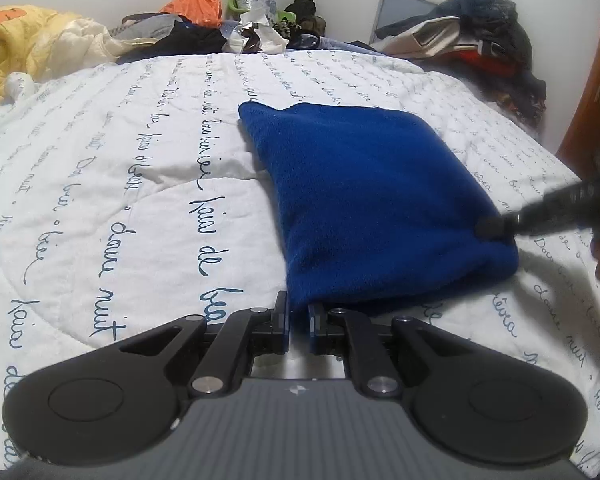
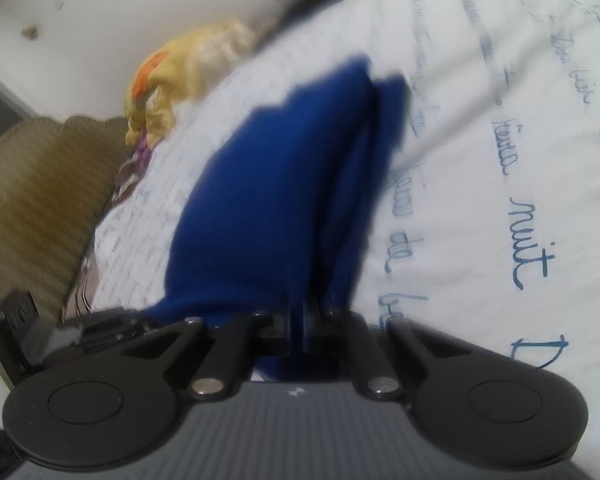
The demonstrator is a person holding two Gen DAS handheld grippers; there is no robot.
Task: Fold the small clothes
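Note:
A folded blue fleece garment [image 1: 372, 200] lies flat on the white quilt [image 1: 140, 160] with blue script. In the left wrist view my left gripper [image 1: 299, 318] sits at the garment's near left corner. Its jaws stand close together with that corner pinched between them. My right gripper [image 1: 490, 229] comes in from the right and grips the garment's near right edge. In the blurred right wrist view the right gripper [image 2: 299, 320] is shut on a thick fold of the blue garment [image 2: 268, 200], which stretches away from the jaws.
Clutter lines the bed's far side: a yellow blanket [image 1: 20, 40], an orange bag [image 1: 196, 0] and a dark heap of clothes [image 1: 480, 40]. A wooden post [image 1: 588, 80] stands at the right. A brown striped mat [image 2: 40, 184] lies beside the bed.

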